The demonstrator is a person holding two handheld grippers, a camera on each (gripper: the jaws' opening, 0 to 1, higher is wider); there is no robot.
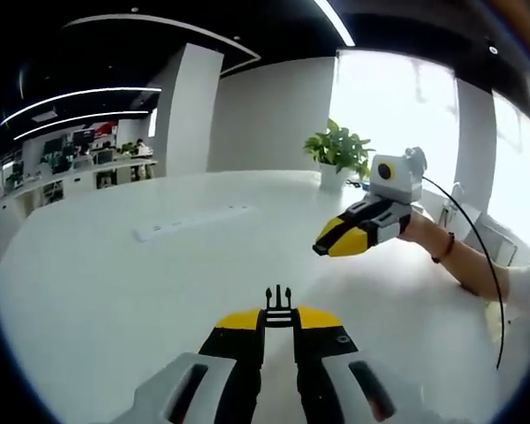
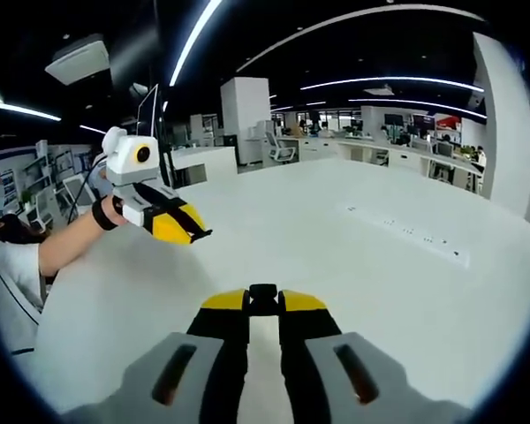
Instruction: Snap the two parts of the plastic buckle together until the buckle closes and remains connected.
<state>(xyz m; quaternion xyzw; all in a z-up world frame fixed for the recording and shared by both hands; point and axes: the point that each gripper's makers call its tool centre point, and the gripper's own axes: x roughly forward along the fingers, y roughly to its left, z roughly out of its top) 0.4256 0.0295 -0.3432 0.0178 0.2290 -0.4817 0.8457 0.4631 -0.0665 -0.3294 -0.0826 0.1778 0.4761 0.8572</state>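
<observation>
Left gripper view showed the left gripper pinching the pronged buckle half, the right gripper pinching the socket half, both well apart above the table, so misaligned prongs risked jamming.

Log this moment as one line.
left gripper: shut on pronged buckle part | right gripper: shut on socket buckle part | parts apart, above white table

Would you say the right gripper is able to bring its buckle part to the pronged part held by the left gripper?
Probably yes: the right gripper and left gripper face each other above the white table, with open air between the pronged part and the socket part.
</observation>
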